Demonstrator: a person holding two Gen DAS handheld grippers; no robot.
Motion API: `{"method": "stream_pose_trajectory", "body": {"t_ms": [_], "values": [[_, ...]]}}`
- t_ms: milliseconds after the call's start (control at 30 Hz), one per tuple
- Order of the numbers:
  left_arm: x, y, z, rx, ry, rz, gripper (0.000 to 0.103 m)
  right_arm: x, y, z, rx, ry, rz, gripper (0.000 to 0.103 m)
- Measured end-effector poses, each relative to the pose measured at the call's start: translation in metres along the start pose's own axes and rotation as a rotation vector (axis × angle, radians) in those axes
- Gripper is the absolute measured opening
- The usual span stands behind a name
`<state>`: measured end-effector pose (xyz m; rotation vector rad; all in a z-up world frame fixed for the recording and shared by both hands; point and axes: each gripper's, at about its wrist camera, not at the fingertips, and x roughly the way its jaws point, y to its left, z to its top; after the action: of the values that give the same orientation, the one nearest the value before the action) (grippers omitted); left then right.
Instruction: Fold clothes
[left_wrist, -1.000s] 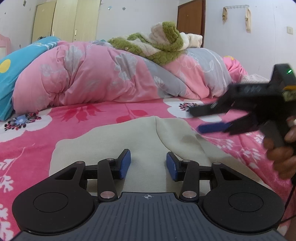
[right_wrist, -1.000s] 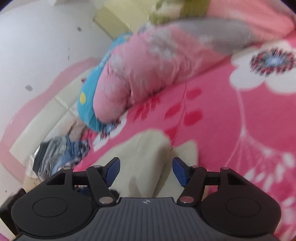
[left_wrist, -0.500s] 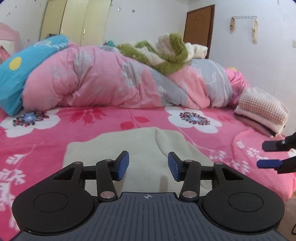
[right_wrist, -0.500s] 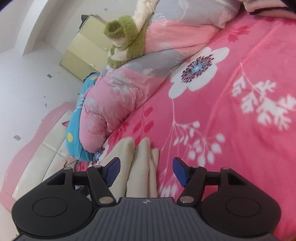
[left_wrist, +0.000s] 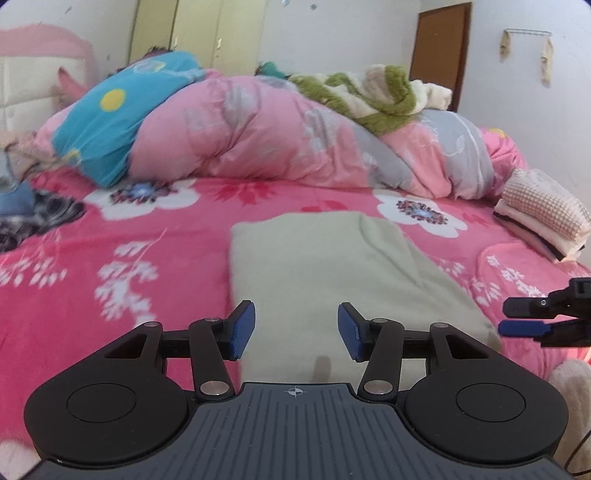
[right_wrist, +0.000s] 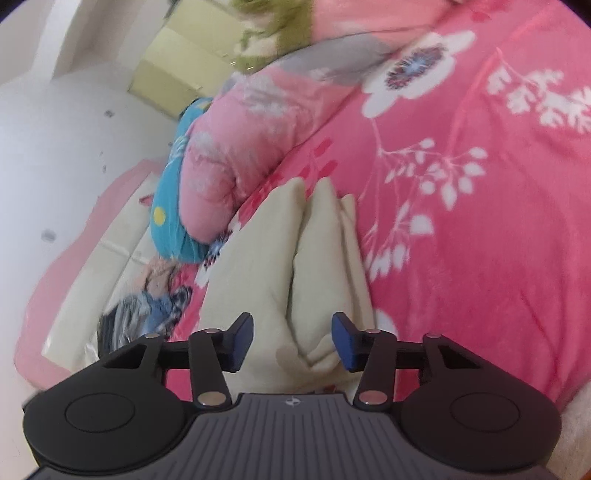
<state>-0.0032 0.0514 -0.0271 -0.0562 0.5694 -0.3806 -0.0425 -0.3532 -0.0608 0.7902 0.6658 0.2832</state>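
Partly hidden beige garment (left_wrist: 332, 266) hem

One folded cream cloth (left_wrist: 325, 266) lies on the bed (left_wrist: 110, 258). One stack of folded clothes (left_wrist: 543, 214) sits near its right edge. One pink quilt (left_wrist: 258, 133), one blue pillow (left_wrist: 110, 118).

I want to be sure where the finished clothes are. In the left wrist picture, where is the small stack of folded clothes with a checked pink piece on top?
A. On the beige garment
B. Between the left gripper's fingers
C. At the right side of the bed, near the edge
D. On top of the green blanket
C: the stack of folded clothes lies on the pink bed sheet at the right, apart from the beige garment.
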Motion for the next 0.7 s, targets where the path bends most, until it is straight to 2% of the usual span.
{"method": "stream_pose_trajectory", "body": {"t_ms": [200, 300, 433, 500, 700], "values": [[-0.006, 0.017, -0.011, -0.084, 0.043, -0.004, 0.050, 0.002, 0.043, -0.019, -0.362, -0.009, -0.096, 0.048], [-0.002, 0.021, -0.017, -0.108, 0.073, -0.019, 0.050, 0.012, 0.050, -0.026, -0.459, 0.009, -0.126, 0.048], [0.001, 0.023, -0.025, -0.123, 0.108, -0.017, 0.049, 0.021, 0.046, -0.032, -0.494, 0.048, -0.178, 0.012], [0.000, 0.024, -0.027, -0.131, 0.107, -0.024, 0.049, 0.017, 0.043, -0.032, -0.463, 0.048, -0.176, 0.008], [0.000, 0.025, -0.025, -0.145, 0.103, -0.023, 0.049, 0.018, 0.040, -0.036, -0.432, 0.066, -0.205, 0.007]]}}
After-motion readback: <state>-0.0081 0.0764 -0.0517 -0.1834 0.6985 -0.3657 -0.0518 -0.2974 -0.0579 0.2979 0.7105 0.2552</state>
